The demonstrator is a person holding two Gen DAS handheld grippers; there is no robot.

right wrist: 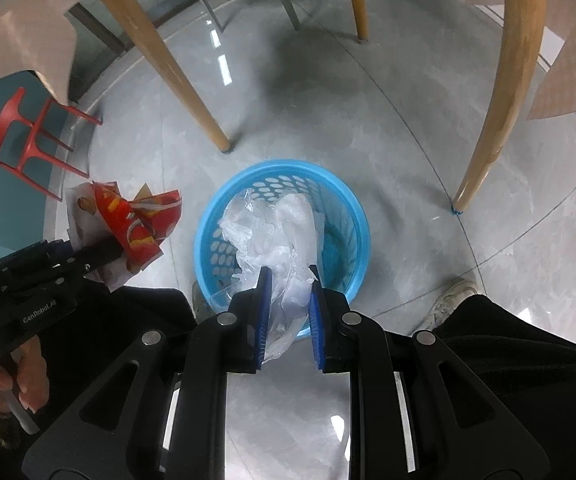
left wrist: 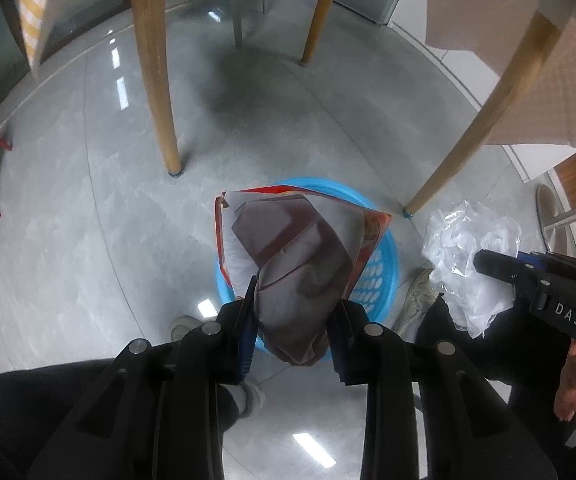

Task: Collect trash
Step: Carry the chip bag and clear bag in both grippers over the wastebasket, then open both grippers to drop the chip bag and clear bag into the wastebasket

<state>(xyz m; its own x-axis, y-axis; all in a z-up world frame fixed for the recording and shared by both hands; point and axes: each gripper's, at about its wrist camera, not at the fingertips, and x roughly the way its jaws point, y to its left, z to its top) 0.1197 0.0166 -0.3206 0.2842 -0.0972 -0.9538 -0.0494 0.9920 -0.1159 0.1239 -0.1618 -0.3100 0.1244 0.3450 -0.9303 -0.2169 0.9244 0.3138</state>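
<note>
The left gripper (left wrist: 294, 320), black with blue pads, is clamped on a crumpled red-and-white printed paper food wrapper (left wrist: 300, 256), its grey-brown inner side facing the left wrist camera. The wrapper hangs directly above the round blue perforated plastic basket (left wrist: 384, 268) as that camera sees it; the right wrist view shows the same wrapper (right wrist: 135, 228) to the left of the basket, so its true position over the rim cannot be settled. The right gripper (right wrist: 288, 304), of the same build, is closed on a bunch of crumpled clear plastic film (right wrist: 271, 232), which hangs over the basket (right wrist: 352, 216) opening; whether the film touches the basket's inside cannot be told. The left wrist view shows the film (left wrist: 472, 256) off to the right of the basket, held clear of the floor. The basket stands on a glossy grey tiled floor (right wrist: 408, 128) between light wooden furniture legs (right wrist: 175, 68). The person's hands (right wrist: 3, 380) grip both tool handles, and pale shoes (right wrist: 448, 300) stand close beside the basket. A red chair (right wrist: 27, 136) stands well apart at the left.
</note>
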